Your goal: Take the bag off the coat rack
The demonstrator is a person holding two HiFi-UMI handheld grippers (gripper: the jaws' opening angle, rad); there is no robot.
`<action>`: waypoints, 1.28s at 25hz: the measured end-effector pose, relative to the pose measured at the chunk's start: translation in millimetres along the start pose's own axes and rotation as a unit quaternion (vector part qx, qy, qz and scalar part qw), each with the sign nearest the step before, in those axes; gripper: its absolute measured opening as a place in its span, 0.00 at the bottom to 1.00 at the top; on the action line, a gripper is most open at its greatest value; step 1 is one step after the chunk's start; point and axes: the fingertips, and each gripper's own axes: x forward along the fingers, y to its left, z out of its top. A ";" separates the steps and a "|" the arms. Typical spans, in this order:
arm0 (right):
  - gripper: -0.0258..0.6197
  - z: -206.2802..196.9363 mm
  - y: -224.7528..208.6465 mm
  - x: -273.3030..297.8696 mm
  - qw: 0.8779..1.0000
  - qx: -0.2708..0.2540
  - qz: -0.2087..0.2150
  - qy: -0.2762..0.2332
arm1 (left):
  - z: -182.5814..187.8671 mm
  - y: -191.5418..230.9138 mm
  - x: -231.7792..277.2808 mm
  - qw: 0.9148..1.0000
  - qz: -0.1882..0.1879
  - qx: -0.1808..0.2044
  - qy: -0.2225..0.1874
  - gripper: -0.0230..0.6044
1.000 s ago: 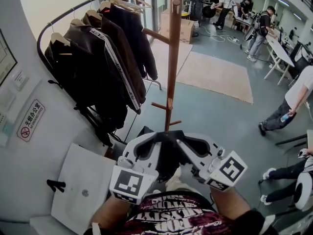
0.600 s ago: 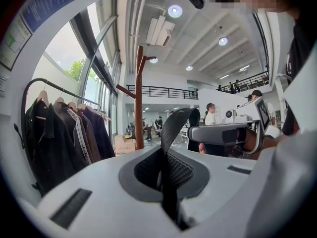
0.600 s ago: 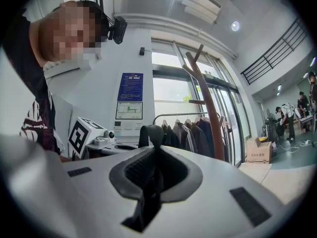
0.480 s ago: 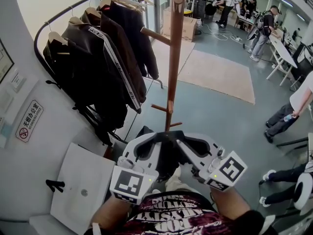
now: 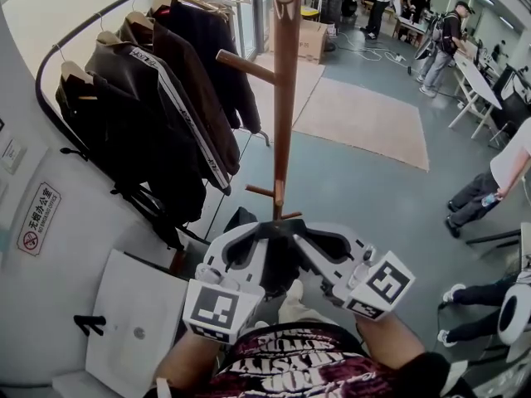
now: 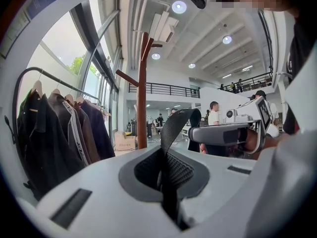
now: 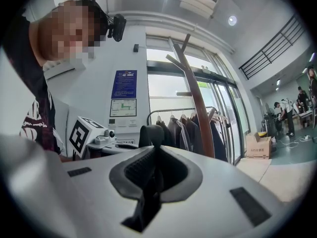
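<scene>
Grey hall flooring [image 5: 365, 197] is seen below, with a tall brown wooden coat rack [image 5: 286, 98] standing on it beside a curved metal rail of dark jackets [image 5: 158, 106].

The lift-off step is judged to be nearly done. A black webbing strap [image 6: 171, 128] is clamped between the narrowly set fingers of the left gripper [image 5: 264, 237], and the same strap is pinched by the fingers of the right gripper [image 5: 305, 239]. It arches from one gripper to the other on the near side of the rack's post, and no peg is seen inside the loop. The black bag [image 5: 280, 268] is taken to hang under the two grippers, close to the person's body.

Next, both grips would need to be kept firm while the strap is drawn well apart from the lower pegs and a place to set the bag down is found.

Most of the bag is covered by the grippers, so its shape cannot be made out. The rack's foot is hidden too, and the top of the rack is cut off in the head view.
</scene>
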 end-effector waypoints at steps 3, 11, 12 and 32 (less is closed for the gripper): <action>0.08 -1.3 -11.0 4.9 1.000 0.002 0.001 0.005 | -1.7 5.8 10.8 1.000 0.003 -0.004 0.002 0.04; 0.08 -11.1 -39.8 18.4 1.000 0.008 0.001 0.017 | -10.5 21.0 37.9 1.000 0.007 -0.008 0.009 0.04; 0.08 -13.0 -43.0 20.0 1.000 0.010 0.000 0.019 | -12.2 22.8 40.8 1.000 0.007 -0.010 0.010 0.04; 0.08 -20.2 -69.9 36.7 1.000 0.005 0.008 0.026 | -15.6 39.5 67.2 1.000 0.010 -0.020 0.012 0.04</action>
